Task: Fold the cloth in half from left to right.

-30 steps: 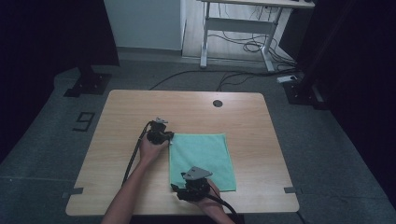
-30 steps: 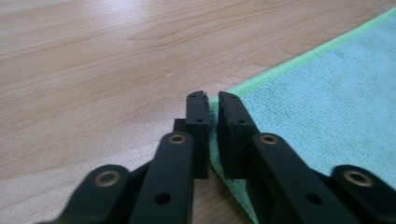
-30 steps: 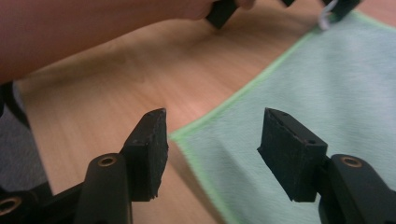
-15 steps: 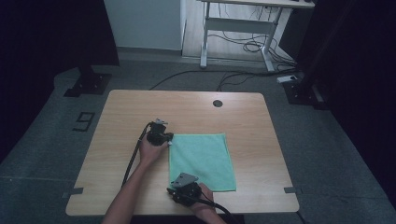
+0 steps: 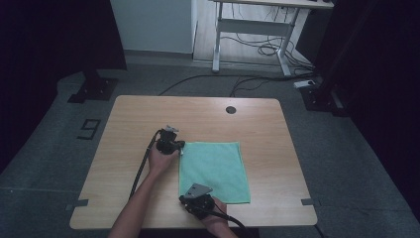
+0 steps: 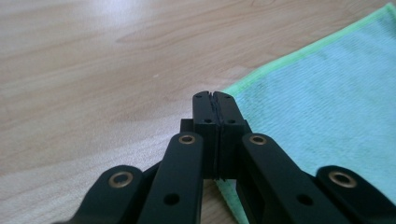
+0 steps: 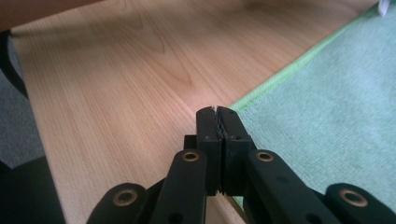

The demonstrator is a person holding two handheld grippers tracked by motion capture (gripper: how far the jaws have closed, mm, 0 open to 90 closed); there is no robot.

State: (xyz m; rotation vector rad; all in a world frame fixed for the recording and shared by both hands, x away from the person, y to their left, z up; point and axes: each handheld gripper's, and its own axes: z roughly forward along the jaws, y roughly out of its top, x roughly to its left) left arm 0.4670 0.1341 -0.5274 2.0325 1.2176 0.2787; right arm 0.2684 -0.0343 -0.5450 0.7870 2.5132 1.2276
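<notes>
So, a green cloth is laid out flat on the wooden table, a bit right of the middle and towards the person's side. Its edge is trimmed in a brighter green.

The left gripper is parked at the cloth's far-left corner. In the left gripper view its jaws are seen pressed fully together, with the corner running in right under the tips, so that corner looks pinched.

The right gripper is down at the near-left corner. Its jaws have just been closing and are seen shut tight in the right gripper view, with the cloth's corner caught at the tips. The two grippers are well apart, one at each end of the cloth's left edge.

As for writing, not much can be reported. A small white tag is sewn on at the far-left corner, just beside the left gripper, but whatever is printed on it is too small to be read. A mark shaped like a 9 is taped on the grey floor left of the table. Short strips of grey tape are stuck at the table's near corners.

A round dark cable hole is set near the table's far edge. A white-legged desk with loose cables is seen at the back.
</notes>
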